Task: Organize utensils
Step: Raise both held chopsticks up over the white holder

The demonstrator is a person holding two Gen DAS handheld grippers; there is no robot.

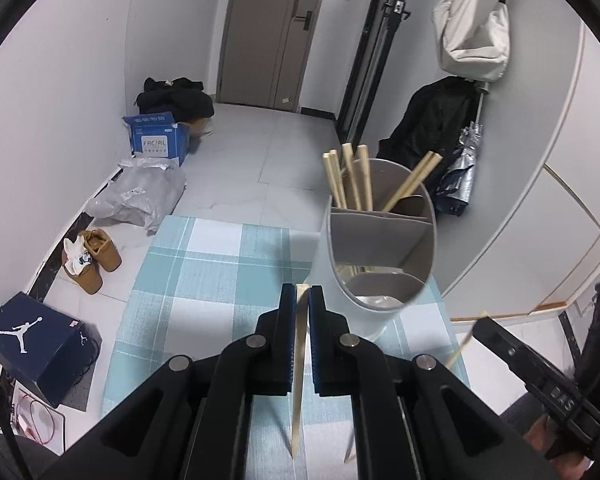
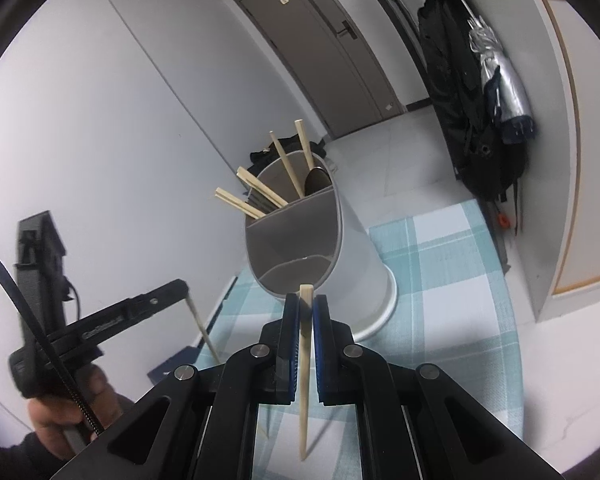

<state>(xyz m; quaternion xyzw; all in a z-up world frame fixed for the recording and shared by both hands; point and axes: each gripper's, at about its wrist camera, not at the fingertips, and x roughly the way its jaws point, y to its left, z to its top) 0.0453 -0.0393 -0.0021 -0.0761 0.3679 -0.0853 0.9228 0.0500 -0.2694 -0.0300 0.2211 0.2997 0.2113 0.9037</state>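
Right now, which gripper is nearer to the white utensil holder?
Probably left, narrowly. The left gripper sits just beside the holder; the right gripper sits just before its rim. Each holds a chopstick.

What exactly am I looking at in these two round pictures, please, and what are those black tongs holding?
No robot here: a person holds one pair of tongs in each hand, each with a wide-angle camera looking along its fingers. The left tongs are shut on a wooden chopstick; the right tongs are shut on another chopstick. Each view also shows the other tongs at its edge. Ahead, on a checked cloth, stands a divided white utensil holder with more chopsticks in its far compartment.
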